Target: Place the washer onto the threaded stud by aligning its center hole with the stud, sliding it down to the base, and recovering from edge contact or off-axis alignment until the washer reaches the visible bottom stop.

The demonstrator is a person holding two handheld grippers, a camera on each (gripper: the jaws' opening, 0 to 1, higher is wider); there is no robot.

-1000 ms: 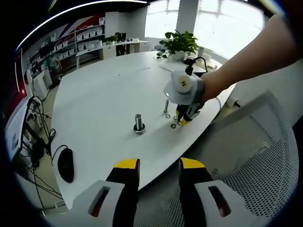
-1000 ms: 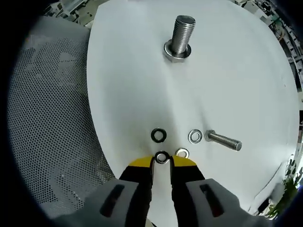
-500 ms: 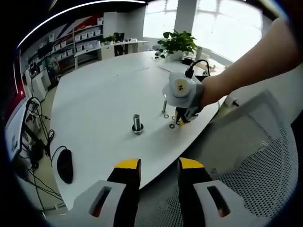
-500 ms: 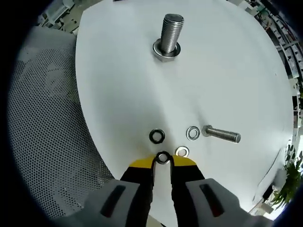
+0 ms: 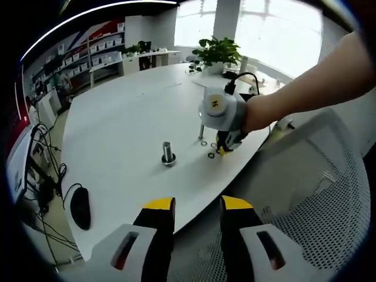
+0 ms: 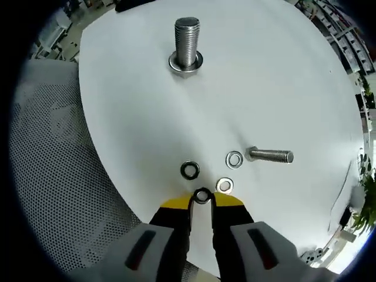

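On a round white table (image 6: 282, 88) in a bright office, my right gripper (image 6: 201, 198) pinches a small dark steel washer (image 6: 201, 195) edgewise at its yellow tips, well short of the upright threaded steel stud (image 6: 187, 41). I judge the carry needs the washer levelled, hole centred over the stud. My left gripper (image 5: 195, 207) hangs spread, empty. How firmly the washer sits between the jaws I cannot make out.

A white rounded bench (image 5: 123, 123) stands in a bright office; big windows (image 5: 264, 29), a potted plant (image 5: 218, 54), shelving (image 5: 106, 56) and a mesh chair (image 5: 317, 194) surround it.
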